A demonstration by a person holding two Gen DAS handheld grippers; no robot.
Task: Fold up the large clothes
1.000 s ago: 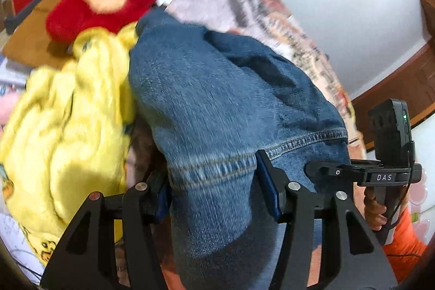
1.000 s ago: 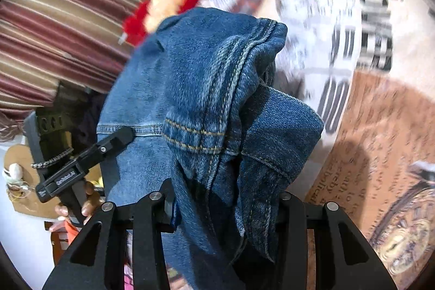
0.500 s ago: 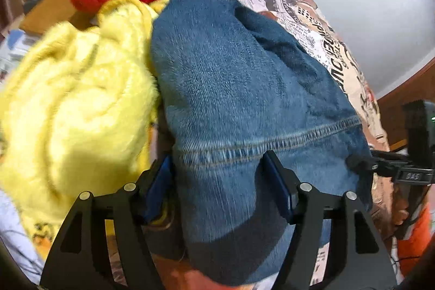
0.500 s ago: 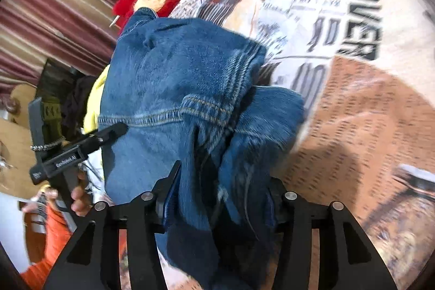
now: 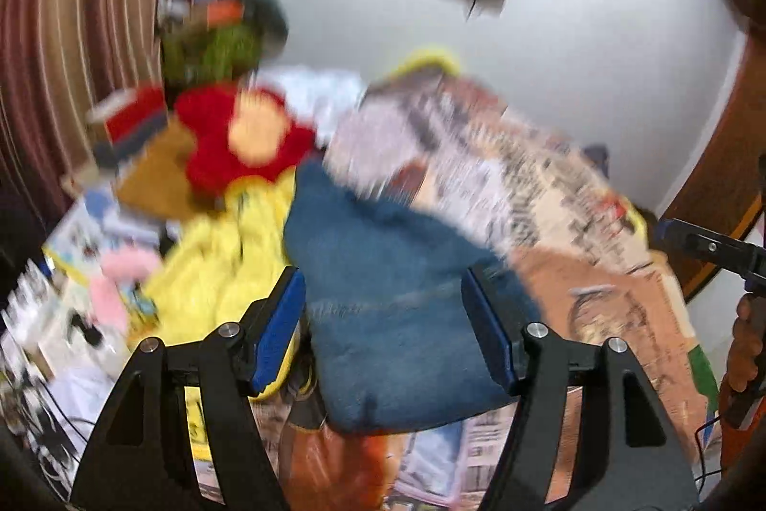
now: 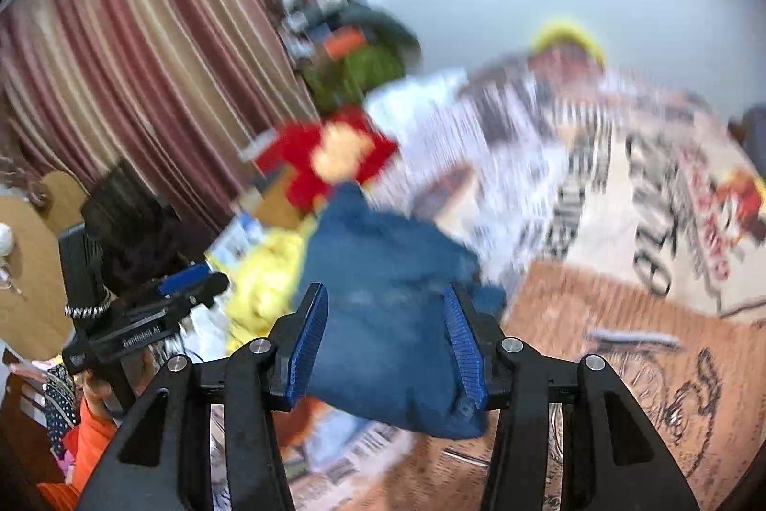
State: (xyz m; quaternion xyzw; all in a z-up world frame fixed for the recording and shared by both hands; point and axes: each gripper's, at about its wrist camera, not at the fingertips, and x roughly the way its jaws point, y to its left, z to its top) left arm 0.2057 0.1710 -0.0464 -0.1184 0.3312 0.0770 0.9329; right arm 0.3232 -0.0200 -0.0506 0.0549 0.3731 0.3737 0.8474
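Step in hand, as judged: release and retreat from the folded jeans (image 5: 392, 310). Lift both tools straight up and clear, no snagging a hem, or the fold opens.

L gripper (image 5: 383, 324): jaws apart, empty; they have just been opening. R gripper (image 6: 385, 331): same, spread and empty.

Jeans lie as a compact bundle on the printed bedsheet (image 6: 622, 319), below and beyond both jaw sets, yellow garment (image 5: 215, 271) touching on their left.
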